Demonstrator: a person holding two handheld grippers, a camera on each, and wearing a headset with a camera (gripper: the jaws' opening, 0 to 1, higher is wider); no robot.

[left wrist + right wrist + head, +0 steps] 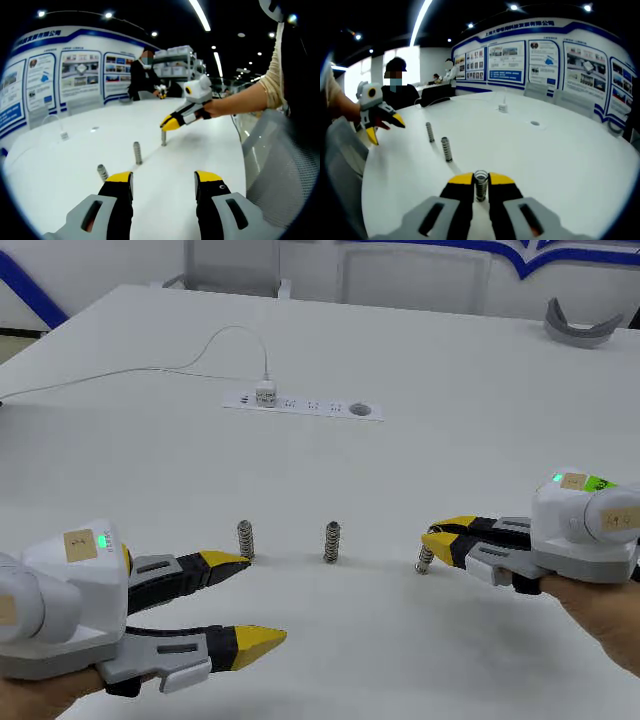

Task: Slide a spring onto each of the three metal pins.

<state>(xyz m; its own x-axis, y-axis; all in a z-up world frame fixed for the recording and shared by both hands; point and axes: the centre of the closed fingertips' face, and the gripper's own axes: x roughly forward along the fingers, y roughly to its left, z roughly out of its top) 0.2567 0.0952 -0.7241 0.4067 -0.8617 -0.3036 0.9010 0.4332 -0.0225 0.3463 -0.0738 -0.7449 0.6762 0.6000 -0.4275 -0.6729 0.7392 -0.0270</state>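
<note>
Three springs stand in a row on the white worktop (480, 420), nearer its near edge than its far one. The right tongs (437, 537) are pressed almost together and pinch the right spring (425, 558) near its top; the right gripper view shows it between the yellow tips of the right tongs (480, 181). Its long axis is roughly upright, leaning slightly in the head view. Any seating push would probably run straight down that axis.

The middle spring (332, 541) and left spring (245, 539) stand upright and well apart (pins hidden inside the coils, so seating is judged, not seen). The left tongs (262, 598) are spread and empty, just beside the left spring. A power strip (303, 404) lies toward the far edge, out of the way.
</note>
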